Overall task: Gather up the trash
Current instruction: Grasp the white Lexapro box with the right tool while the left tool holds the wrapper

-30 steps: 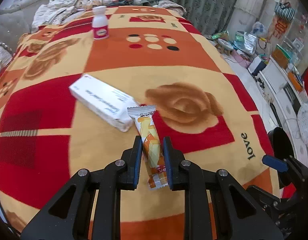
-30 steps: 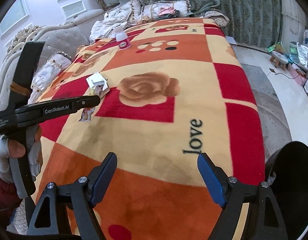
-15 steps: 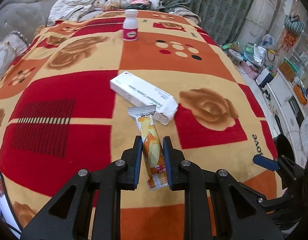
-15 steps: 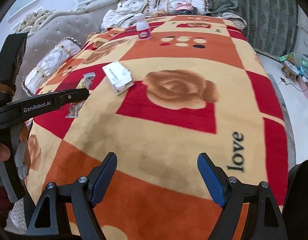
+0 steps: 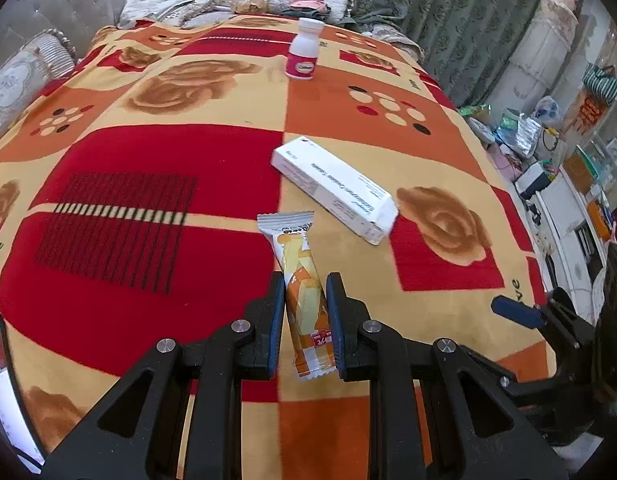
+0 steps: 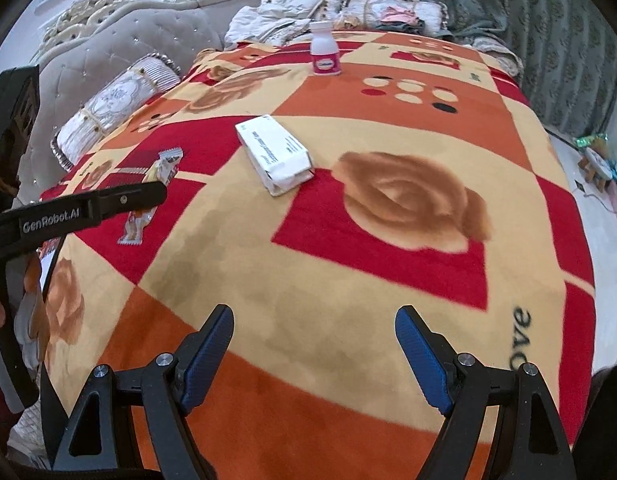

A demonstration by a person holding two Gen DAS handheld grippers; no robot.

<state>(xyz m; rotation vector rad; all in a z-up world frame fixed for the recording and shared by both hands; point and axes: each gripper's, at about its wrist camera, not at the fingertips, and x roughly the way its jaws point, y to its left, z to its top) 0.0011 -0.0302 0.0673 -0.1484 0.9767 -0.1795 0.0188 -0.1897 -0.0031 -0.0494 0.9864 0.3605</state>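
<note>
Between the closed pads of our left gripper [image 5: 303, 310] sits the orange snack wrapper [image 5: 302, 280], pinched across its width with its long axis running straight out along the fingers toward the far side of the blanket [image 5: 148, 240]. Our right gripper [image 6: 314, 354] stands wide apart and holds nothing. We judge the white carton [image 6: 276, 154] to be the next pickup: it lies far and slightly left of the right gripper, long axis angled far-left to near-right, so the free right hand suits it.
</note>
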